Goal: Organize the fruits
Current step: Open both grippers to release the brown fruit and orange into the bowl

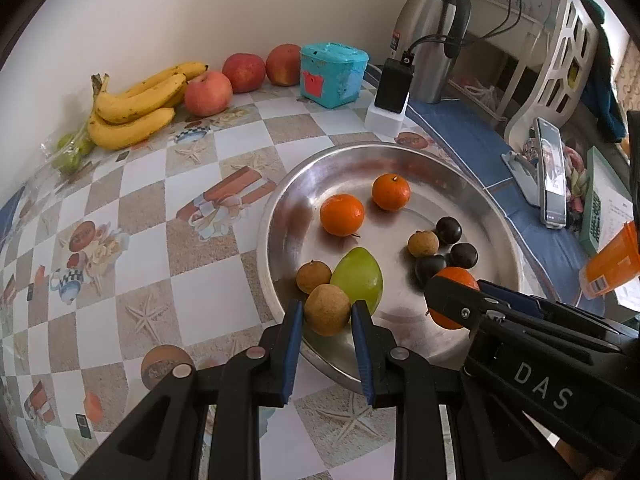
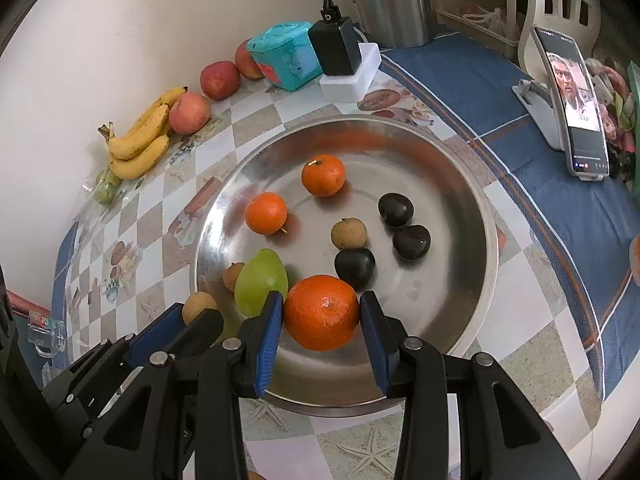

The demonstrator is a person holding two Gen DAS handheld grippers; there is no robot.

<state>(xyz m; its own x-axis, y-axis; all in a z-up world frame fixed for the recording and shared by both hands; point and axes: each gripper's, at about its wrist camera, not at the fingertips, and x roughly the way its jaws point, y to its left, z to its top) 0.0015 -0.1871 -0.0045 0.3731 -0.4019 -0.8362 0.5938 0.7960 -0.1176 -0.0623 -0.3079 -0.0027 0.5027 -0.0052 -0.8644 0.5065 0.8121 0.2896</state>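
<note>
Fingers of the left gripper (image 1: 326, 314) pinch a brown longan (image 1: 327, 309) just inside the near rim of the steel tray (image 1: 280, 208), touching a green fruit (image 1: 358, 278). The right gripper (image 2: 322, 312) is closed on a tangerine (image 2: 321, 312) near the same rim. Both fruits look held low over the tray, likely about to be set down. To do it well, I would place the longan beside its fellow (image 1: 313, 277) and carry the tangerine toward the two others (image 2: 266, 213) at the far side, lowering gently so that nothing rolls into the dark plums (image 2: 355, 267).
</note>
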